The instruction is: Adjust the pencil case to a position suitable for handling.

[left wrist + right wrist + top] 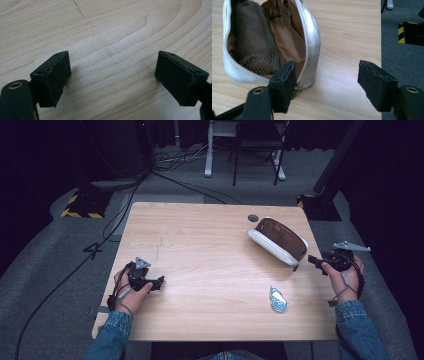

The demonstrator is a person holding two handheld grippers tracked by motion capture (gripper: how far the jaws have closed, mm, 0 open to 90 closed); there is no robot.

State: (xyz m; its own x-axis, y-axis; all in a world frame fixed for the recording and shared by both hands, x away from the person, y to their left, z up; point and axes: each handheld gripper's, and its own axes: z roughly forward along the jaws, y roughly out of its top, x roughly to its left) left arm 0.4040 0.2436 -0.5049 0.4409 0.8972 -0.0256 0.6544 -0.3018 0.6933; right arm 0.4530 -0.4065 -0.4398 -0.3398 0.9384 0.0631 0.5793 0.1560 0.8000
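A white zip pouch point(277, 240) with brown lining lies open on the right side of the wooden table point(200, 245). In the right gripper view the pouch point(249, 45) shows a mesh pocket inside. My right gripper point(312, 260) hovers at the table's right edge, just off the pouch's near end. Its jaws stand open point(327, 82), nothing between them, the left one close by the pouch's zip corner. A small blue and white packet point(278, 300) lies flat nearer the front. At the front left, my left gripper point(160, 282) rests low, open point(112, 75) over bare wood.
A round cable hole point(253, 218) sits in the table behind the pouch. Beyond the table stand white desk legs point(208, 155), a dark chair point(255, 150) and yellow-black stand bases point(80, 207). Cables run over the grey floor at the left.
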